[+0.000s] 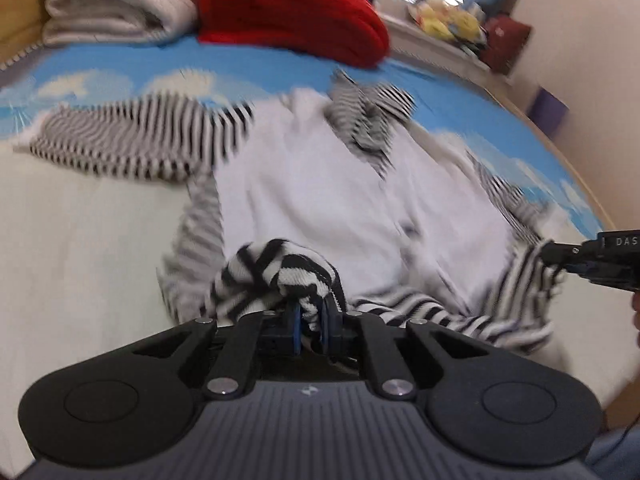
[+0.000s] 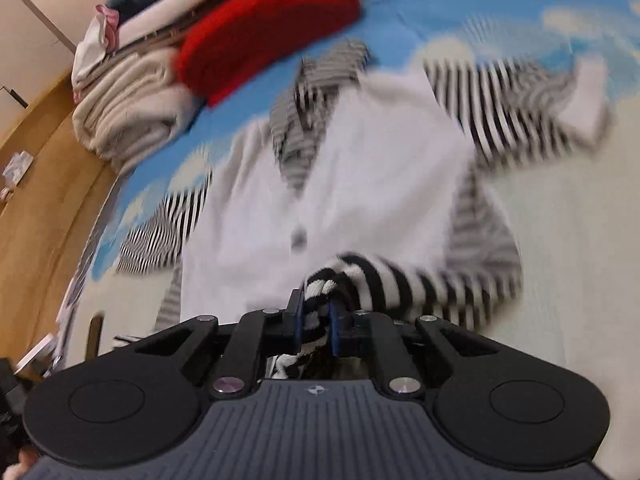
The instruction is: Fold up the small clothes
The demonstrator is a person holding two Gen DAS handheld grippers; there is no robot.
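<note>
A small white garment with black-and-white striped sleeves, collar and hem lies spread on the bed; it also shows in the right wrist view. My left gripper is shut on the striped hem at the garment's near left corner. My right gripper is shut on the striped hem at the other near corner, and it shows at the right edge of the left wrist view. One striped sleeve stretches out to the left, the other to the right. Both views are blurred.
The bed cover is blue with white clouds at the far side, cream nearer. A folded red garment and a stack of folded cream cloth lie at the far edge. A wooden floor lies beyond the bed.
</note>
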